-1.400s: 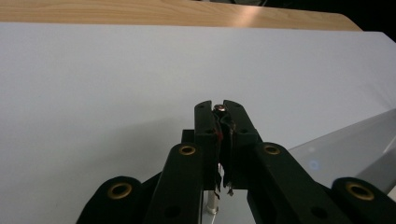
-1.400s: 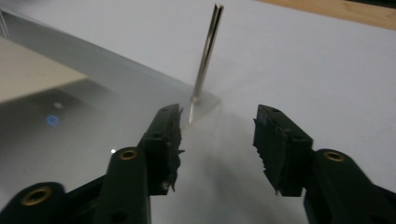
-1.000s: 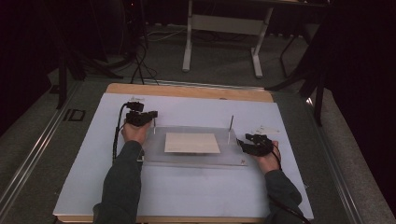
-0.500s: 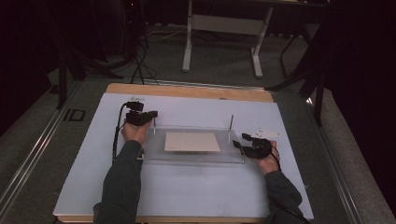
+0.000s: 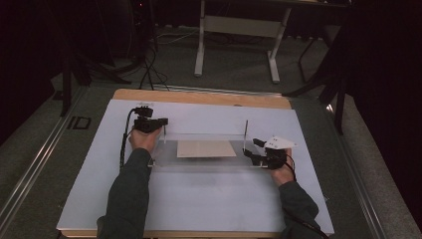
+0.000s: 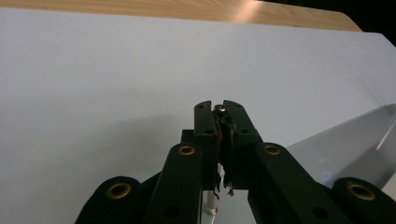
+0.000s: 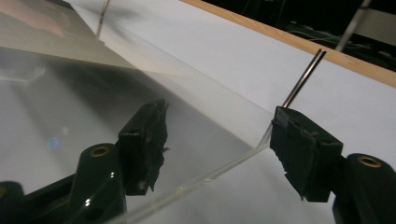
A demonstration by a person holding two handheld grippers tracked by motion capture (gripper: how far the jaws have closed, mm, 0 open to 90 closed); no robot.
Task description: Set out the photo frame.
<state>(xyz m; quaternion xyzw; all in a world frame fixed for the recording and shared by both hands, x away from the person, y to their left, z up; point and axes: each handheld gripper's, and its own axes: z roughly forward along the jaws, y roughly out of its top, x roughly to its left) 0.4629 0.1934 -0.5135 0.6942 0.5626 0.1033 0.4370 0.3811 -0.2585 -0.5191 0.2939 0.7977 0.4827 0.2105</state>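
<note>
Plate [image 5: 199, 162] clear acrylic, flat on white mat [image 5: 199, 204], tan sheet [image 5: 206, 148] on top | stiff, slick, scratch-prone, likely light | left gripper [image 6: 218, 108] clamped on far-left pin [image 6: 218, 108] | right gripper [image 7: 219, 140] just spread, straddling plate's right corner by pin [image 7: 303, 77], nothing pinched | best held by edges or pins.

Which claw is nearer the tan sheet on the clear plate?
Right, by a little. The right claw sits open at the clear plate edge beside the tan sheet; the left claw grips the far-left corner pin.

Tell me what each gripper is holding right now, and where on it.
The left gripper is clamped on the top of a thin metal post. The right gripper holds nothing; its jaws have just been opening.
</note>
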